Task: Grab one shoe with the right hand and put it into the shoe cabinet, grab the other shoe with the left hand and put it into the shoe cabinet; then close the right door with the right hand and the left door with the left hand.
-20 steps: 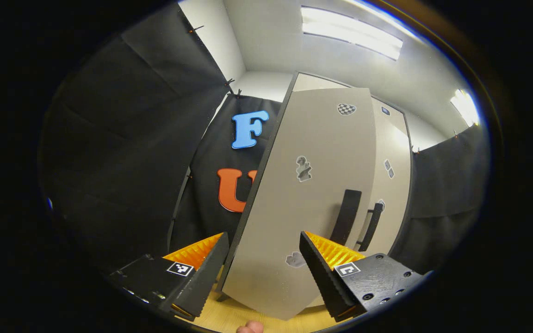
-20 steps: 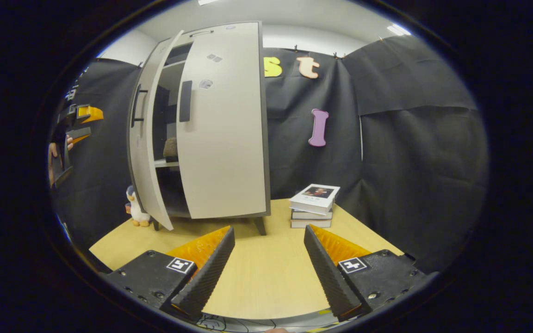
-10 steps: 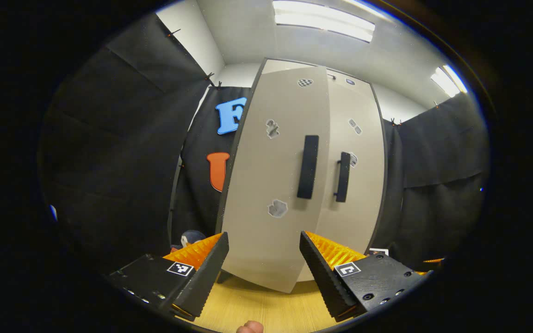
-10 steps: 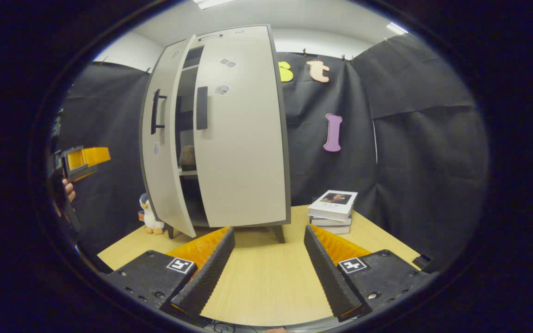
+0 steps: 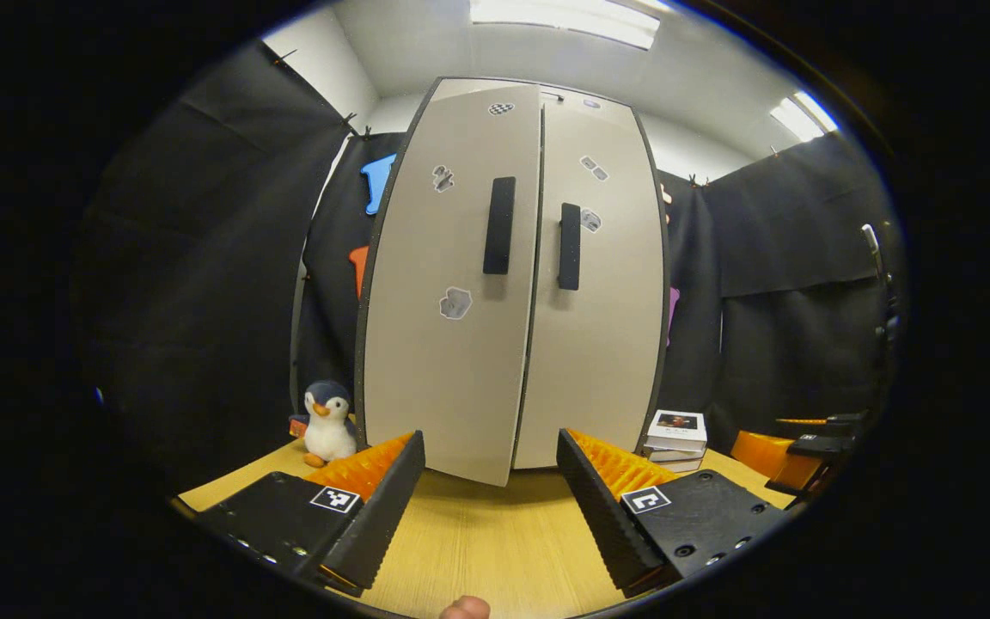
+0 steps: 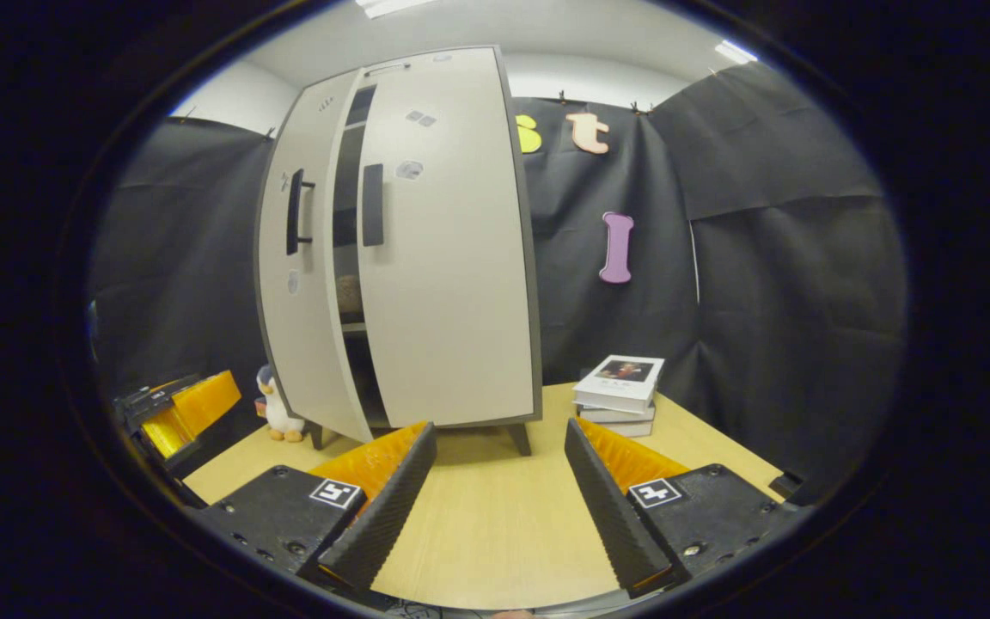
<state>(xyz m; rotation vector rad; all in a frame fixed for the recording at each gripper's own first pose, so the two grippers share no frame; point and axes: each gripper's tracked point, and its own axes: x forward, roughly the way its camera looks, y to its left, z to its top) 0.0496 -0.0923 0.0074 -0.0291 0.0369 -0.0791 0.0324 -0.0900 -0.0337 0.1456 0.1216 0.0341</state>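
Note:
The tall grey shoe cabinet [image 5: 512,284] stands on the wooden table. Its right door [image 5: 598,344] is closed. The left door [image 5: 443,344] is still a little ajar, its lower edge standing out in front. In the right gripper view a narrow dark gap runs between the left door [image 6: 297,284] and the right door [image 6: 452,275]; a brownish shoe [image 6: 347,294] on a shelf shows through it. My left gripper [image 5: 486,507] is open and empty, back from the doors. My right gripper [image 6: 495,507] is open over the table, right of the cabinet.
A toy penguin [image 5: 327,423] stands by the cabinet's left foot. A stack of books [image 6: 620,387] lies to the cabinet's right. The right gripper [image 5: 791,447] shows at the far right edge, the left gripper [image 6: 190,413] low at the left. Black cloth walls surround the table [image 6: 495,524].
The left door has swung from wide open to nearly shut. My left gripper has drawn back and down from it. The right gripper has barely moved.

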